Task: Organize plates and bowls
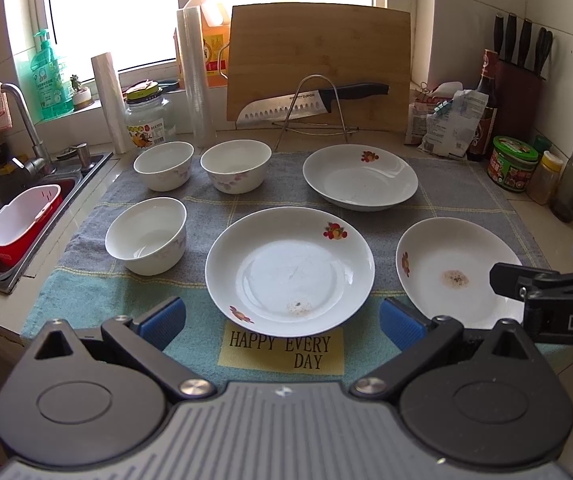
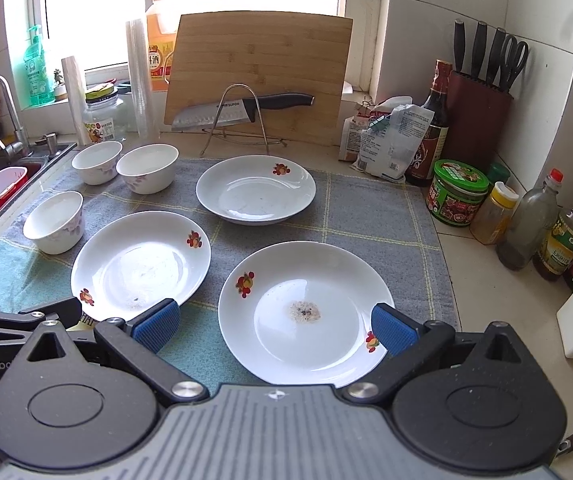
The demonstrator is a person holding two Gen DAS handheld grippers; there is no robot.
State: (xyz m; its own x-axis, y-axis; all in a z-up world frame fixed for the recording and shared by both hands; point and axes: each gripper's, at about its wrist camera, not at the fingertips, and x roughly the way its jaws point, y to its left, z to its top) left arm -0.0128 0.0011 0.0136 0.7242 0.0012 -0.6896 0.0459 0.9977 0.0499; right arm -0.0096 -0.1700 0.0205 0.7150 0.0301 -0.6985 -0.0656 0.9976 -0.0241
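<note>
White glazed plates point(image 1: 289, 270) and three white bowls point(image 1: 146, 234) lie apart on grey-blue cloth point(image 1: 86, 280). Left gripper point(image 1: 282, 316) and right gripper point(image 2: 276, 322) both gape wide, empty. I'd pinch the stained plate point(image 2: 306, 312) rim at 5 o'clock, lift level.

Counting three white bowls point(image 1: 146, 233) point(image 1: 163, 164) point(image 1: 233, 170) off to the left claw's left, three flowery plates point(image 1: 289, 270) point(image 1: 360, 176) point(image 1: 458, 272) ahead, and two claws point(image 1: 282, 322) point(image 2: 273, 326) total.
</note>
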